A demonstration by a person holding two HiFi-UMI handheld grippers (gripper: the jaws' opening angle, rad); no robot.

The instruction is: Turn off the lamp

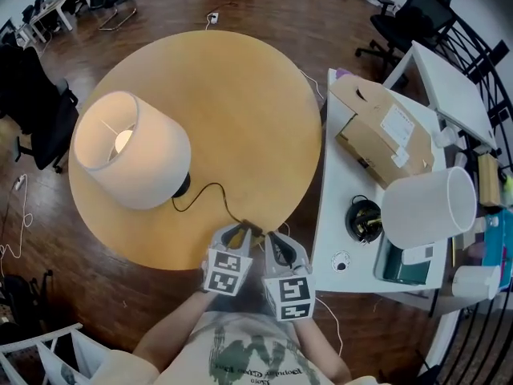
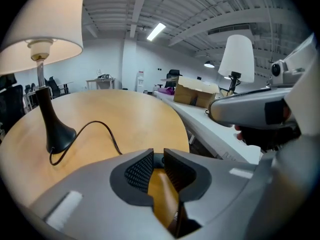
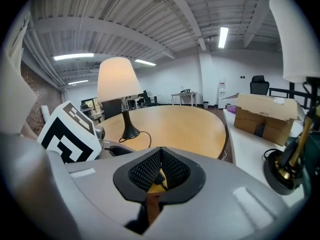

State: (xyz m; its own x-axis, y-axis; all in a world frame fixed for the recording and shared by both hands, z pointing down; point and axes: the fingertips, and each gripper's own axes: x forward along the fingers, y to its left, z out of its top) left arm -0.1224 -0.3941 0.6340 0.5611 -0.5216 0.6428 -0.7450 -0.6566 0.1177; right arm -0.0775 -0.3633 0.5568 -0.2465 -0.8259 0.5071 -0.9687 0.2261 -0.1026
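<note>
**A:** Where is the lamp (image 1: pixel 132 147) found?

**B:** It is seen standing on the round wooden table (image 1: pixel 240 87), toward nine o'clock in the head view. Its bulb is lit and its shade glows. A black cord (image 1: pixel 210 189) is led from its base across the tabletop to the six o'clock edge.

**A:** How is the left gripper (image 2: pixel 159 153) held?

**B:** It is held at that six o'clock edge. Its jaws are drawn nearly together, with only a narrow slot left between the pads. A dark piece, taken to be the cord, is pinched at the far end of the slot.

**A:** And the right gripper (image 3: pixel 161 151)?

**B:** It is kept just beside the left one, on the three o'clock side. Its tips are pressed together, and a short black length of the cord is caught between the ribbed pads behind them.

**A:** What is seen off the table?

**B:** A white side table (image 1: pixel 333 215) is set at three o'clock. A cardboard box (image 1: pixel 381 131) and a second lamp (image 1: pixel 429 207), unlit, are carried on it.
</note>
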